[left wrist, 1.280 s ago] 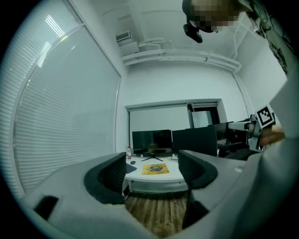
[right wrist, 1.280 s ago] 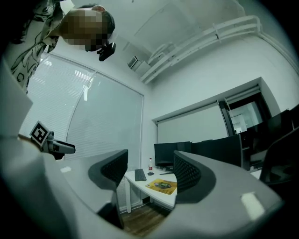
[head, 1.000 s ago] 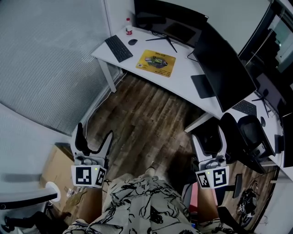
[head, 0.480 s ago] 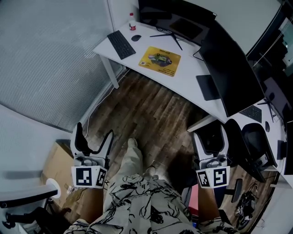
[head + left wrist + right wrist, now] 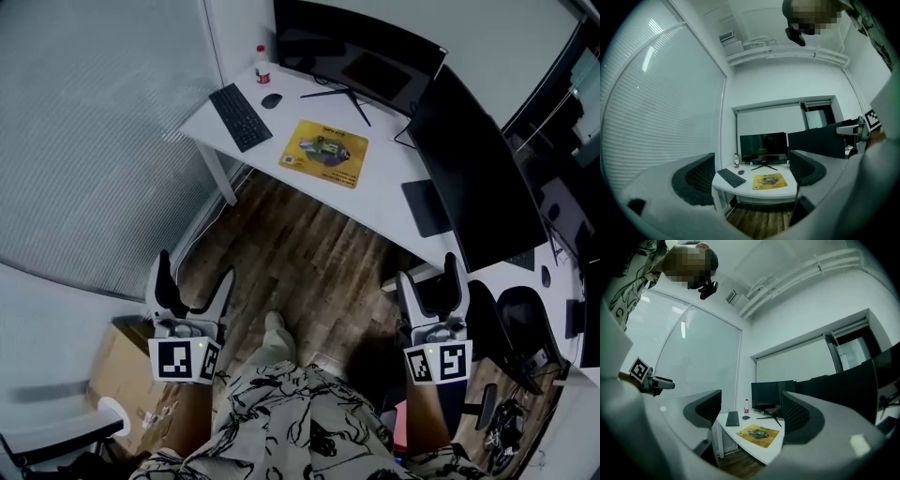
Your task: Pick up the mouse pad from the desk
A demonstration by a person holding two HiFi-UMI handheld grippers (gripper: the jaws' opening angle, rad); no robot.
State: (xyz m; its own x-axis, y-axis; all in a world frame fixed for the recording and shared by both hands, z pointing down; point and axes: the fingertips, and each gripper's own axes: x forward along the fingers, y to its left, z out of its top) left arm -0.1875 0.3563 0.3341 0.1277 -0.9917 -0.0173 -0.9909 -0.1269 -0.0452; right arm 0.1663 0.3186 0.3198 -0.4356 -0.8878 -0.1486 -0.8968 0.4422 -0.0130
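Observation:
The yellow mouse pad (image 5: 324,153) lies flat on the white desk (image 5: 384,183), in front of a dark monitor (image 5: 361,56). It also shows between the jaws in the left gripper view as the mouse pad (image 5: 769,181) and in the right gripper view as the mouse pad (image 5: 759,435), still far off. My left gripper (image 5: 194,287) is open and empty, held over the wooden floor well short of the desk. My right gripper (image 5: 429,281) is likewise open and empty, near the desk's front edge at the right.
A black keyboard (image 5: 240,116), a mouse (image 5: 271,100) and a small bottle (image 5: 263,71) sit at the desk's left end. A second large monitor (image 5: 478,178) and a dark pad (image 5: 427,207) stand to the right. A cardboard box (image 5: 127,356) is at lower left, an office chair (image 5: 525,328) at right.
I have stepped toward the desk; a shoe has come forward on the floor. Both grippers moved closer to the desk, still open and empty.

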